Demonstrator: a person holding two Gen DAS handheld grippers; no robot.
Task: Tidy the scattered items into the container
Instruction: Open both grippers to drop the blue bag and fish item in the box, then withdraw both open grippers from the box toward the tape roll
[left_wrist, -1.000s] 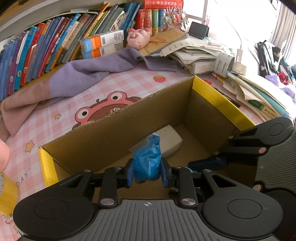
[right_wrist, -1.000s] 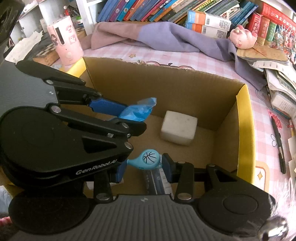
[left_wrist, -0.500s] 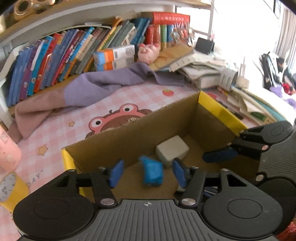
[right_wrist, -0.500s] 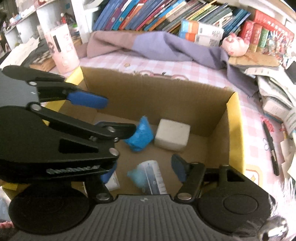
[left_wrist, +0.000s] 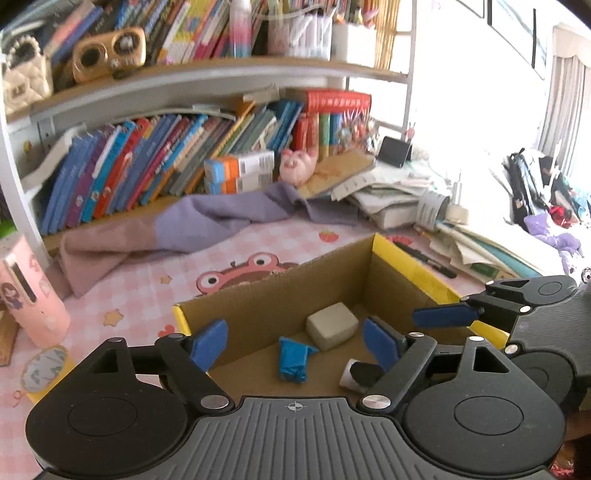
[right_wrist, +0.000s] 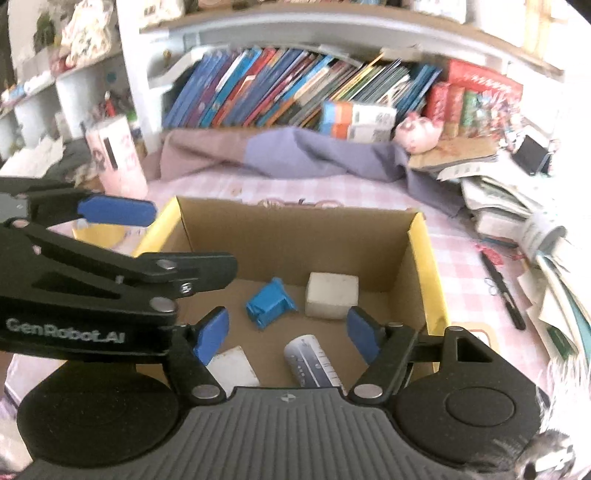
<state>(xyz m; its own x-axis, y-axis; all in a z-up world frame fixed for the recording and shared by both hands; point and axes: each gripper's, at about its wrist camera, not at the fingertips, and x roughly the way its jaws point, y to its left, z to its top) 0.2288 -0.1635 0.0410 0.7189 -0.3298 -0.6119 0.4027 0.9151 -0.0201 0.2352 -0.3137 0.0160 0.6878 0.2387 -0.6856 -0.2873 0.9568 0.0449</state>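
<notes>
Right wrist view shows a white card (right_wrist: 232, 365) lower left on the cardboard box (right_wrist: 295, 229) floor; left view doesn't. Both show blue packet (left_wrist: 292, 357), white block (left_wrist: 332, 325) and a tube (right_wrist: 312, 360) inside, centre frame. Left gripper (left_wrist: 295, 341) and right gripper (right_wrist: 288, 334): jaws opening, about half to three-quarters wide, nothing betw. pads. A sec ago each pinched sth blue; now both items lie on the box floor, grippers higher. Tube's lower end cut off by gripper body; print on it too blurred to read.
</notes>
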